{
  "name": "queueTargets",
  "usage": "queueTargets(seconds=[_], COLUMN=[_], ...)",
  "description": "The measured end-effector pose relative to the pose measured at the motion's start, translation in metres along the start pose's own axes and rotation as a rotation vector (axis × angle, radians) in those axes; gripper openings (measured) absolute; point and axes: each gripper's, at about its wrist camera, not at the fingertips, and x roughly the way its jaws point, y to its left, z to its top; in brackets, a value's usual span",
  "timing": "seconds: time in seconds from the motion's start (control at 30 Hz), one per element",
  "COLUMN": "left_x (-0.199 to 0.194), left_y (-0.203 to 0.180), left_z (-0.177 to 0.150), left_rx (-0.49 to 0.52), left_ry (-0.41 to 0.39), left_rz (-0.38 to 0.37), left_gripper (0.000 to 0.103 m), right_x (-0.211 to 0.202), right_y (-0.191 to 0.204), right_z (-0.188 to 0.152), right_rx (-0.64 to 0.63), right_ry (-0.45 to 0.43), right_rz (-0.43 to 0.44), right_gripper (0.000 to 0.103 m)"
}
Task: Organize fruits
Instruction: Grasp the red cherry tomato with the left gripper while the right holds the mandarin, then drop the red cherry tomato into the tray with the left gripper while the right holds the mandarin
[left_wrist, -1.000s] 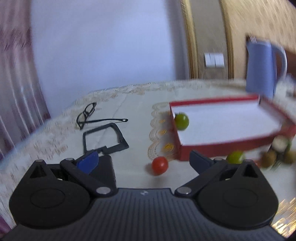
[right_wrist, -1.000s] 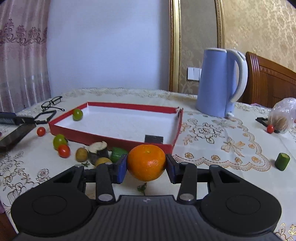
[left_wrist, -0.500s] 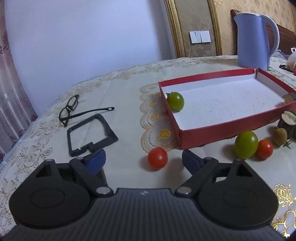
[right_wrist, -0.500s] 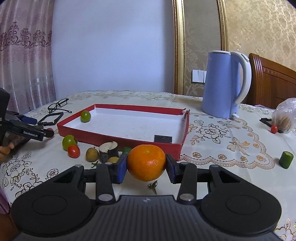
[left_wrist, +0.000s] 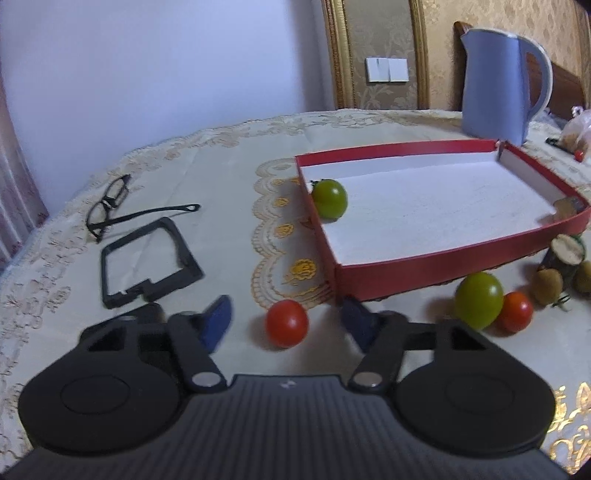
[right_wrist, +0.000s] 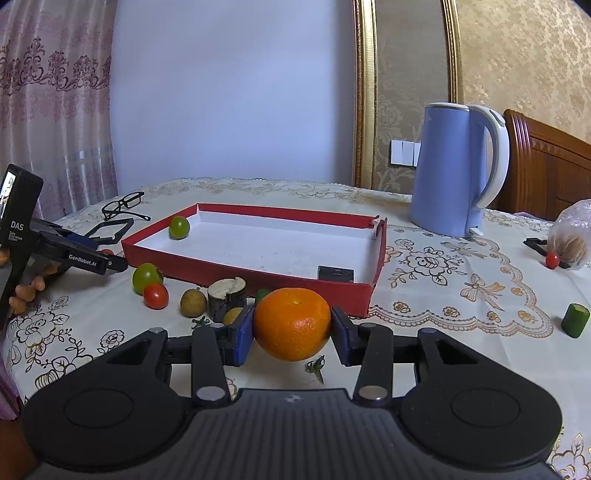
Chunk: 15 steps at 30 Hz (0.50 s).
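My left gripper (left_wrist: 286, 319) is open, its jaws on either side of a red tomato (left_wrist: 287, 323) lying on the tablecloth beside the red tray (left_wrist: 424, 260). A green tomato (left_wrist: 330, 199) sits in the tray's near left corner. A bigger green tomato (left_wrist: 479, 301) and a red one (left_wrist: 515, 312) lie in front of the tray. My right gripper (right_wrist: 291, 328) is shut on an orange (right_wrist: 292, 323), held above the table in front of the tray (right_wrist: 236, 267). The left gripper (right_wrist: 92, 258) shows at the left of the right wrist view.
Glasses (left_wrist: 110, 205) and a black frame (left_wrist: 147, 267) lie left of the tray. A blue kettle (right_wrist: 458, 170) stands behind it. A cut log piece (right_wrist: 226, 297), a brownish fruit (right_wrist: 192, 302), a green cylinder (right_wrist: 575, 319) and a plastic bag (right_wrist: 570, 238) are on the table.
My left gripper has moved forward and down so the red tomato now lies between its open jaws. My right gripper has risen slightly, still holding the orange.
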Motion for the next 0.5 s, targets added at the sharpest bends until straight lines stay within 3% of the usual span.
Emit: queueTargets(seconds=[0.03,0.13,0.3,0.5], left_x=[-0.001,-0.003,-0.011,-0.038], left_y=[0.001,0.001,-0.002,-0.014], left_z=[0.0,-0.001,-0.008,-0.019], left_rx=[-0.014,-0.029,-0.024,-0.031], left_ry=[0.001,-0.007,-0.045,-0.107], left_rz=[-0.027,-0.057,-0.039,-0.087], left_gripper=[0.039,0.022,0.022,0.022], right_x=[0.0,0.0,0.0,-0.001], right_y=[0.0,0.0,0.0,0.0], right_z=[0.0,0.0,-0.001,-0.001], right_rx=[0.0,0.0,0.002,0.003], right_ry=[0.0,0.0,-0.001,-0.004], right_rz=[0.001,0.001,0.001,0.001], right_gripper=[0.043,0.043,0.043,0.043])
